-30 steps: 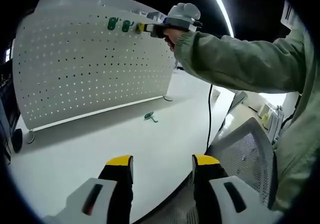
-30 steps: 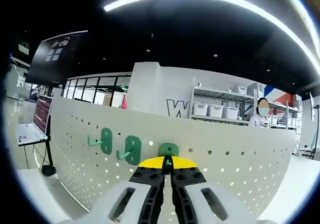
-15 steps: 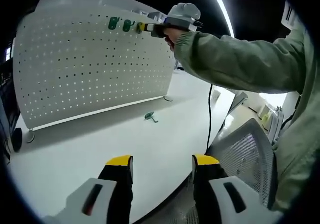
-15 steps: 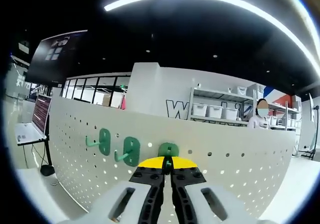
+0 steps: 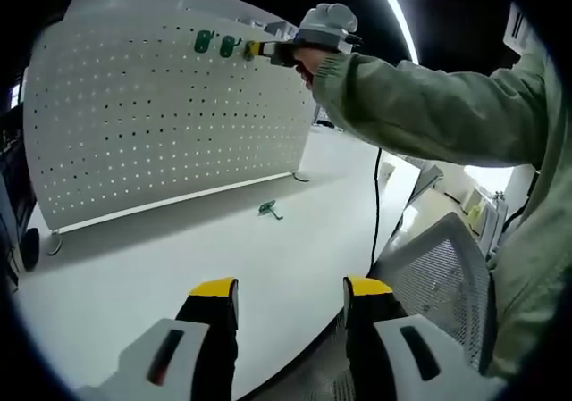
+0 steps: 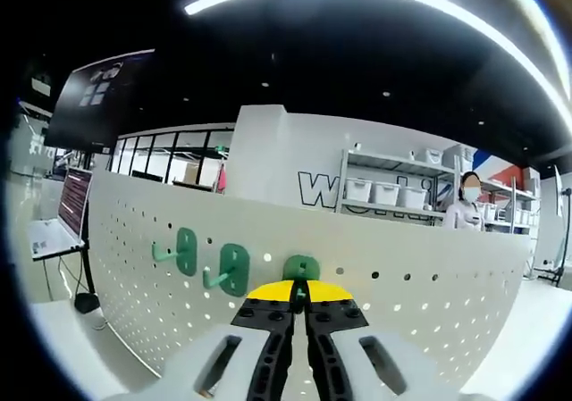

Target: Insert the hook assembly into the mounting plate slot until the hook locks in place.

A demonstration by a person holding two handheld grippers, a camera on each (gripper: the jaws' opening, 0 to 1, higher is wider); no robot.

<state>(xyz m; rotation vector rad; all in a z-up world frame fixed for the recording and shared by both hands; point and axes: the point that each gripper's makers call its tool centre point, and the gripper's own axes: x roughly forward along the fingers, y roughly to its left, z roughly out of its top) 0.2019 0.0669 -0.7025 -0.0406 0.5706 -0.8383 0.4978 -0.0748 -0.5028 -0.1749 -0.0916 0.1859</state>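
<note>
Large "W" on back wall (image 6: pixel 315 189)

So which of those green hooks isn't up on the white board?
The green hook lying loose on the table in front of the pegboard. The others sit along the board's top rows, one pinched by the right gripper.

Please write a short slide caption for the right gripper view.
Right gripper, shut on a green hook, presses it against the white pegboard beside two mounted hooks.

Right tool (image 6: pixel 300 296) is up against the pegboard (image 6: pixel 429 285) near its top edge, jaws pinched together on the green hook (image 6: pixel 302 269). The sleeved arm (image 5: pixel 420 106) reaches out to it. Left tool (image 5: pixel 290 298) hangs low, well back from the pegboard, jaws spread wide with nothing between them.
</note>
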